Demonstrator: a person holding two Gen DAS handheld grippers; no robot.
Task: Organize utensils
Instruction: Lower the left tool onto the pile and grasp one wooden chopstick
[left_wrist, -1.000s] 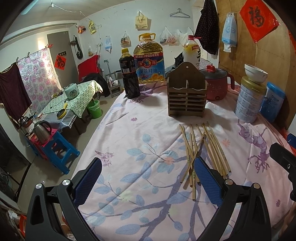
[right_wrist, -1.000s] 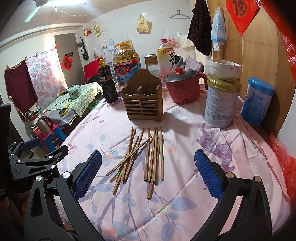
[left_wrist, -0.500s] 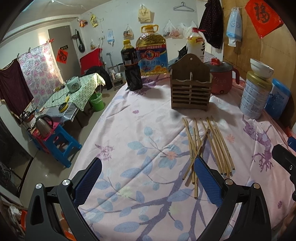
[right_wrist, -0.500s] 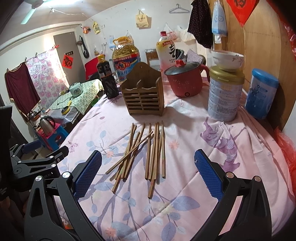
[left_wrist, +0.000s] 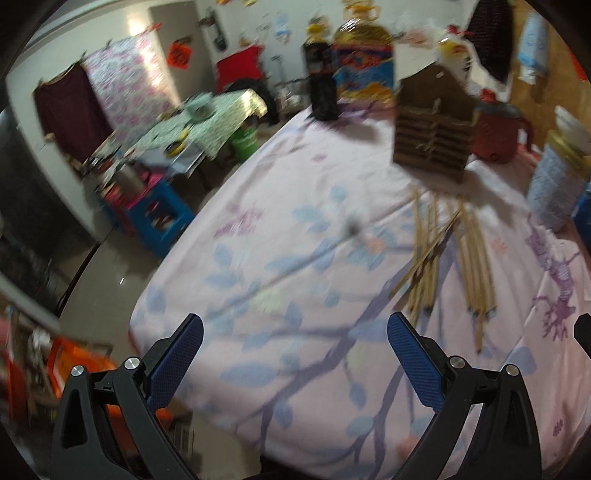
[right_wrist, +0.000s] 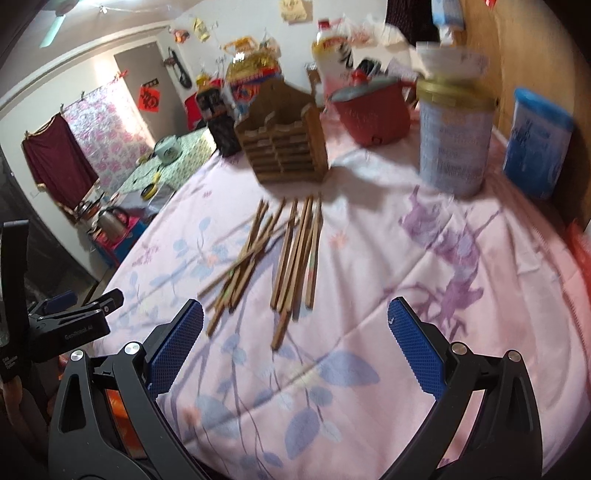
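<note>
Both cameras swung, views blurred | left gripper (left_wrist: 295, 334) wide, empty | right gripper (right_wrist: 295, 321) wide, empty | chopsticks (right_wrist: 284, 254) loose on cloth

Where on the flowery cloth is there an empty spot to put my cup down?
Free: the cloth right of the chopsticks, before the tin can; also left of them toward the table edge. Crowded: the back, around the wooden holder and red pot.

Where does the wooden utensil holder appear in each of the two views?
Left wrist view: wooden utensil holder stands upper right, beyond the chopsticks.
Right wrist view: it stands upper centre, again behind the chopsticks.
Shared landmark: the red pot, just right of the holder.
</note>
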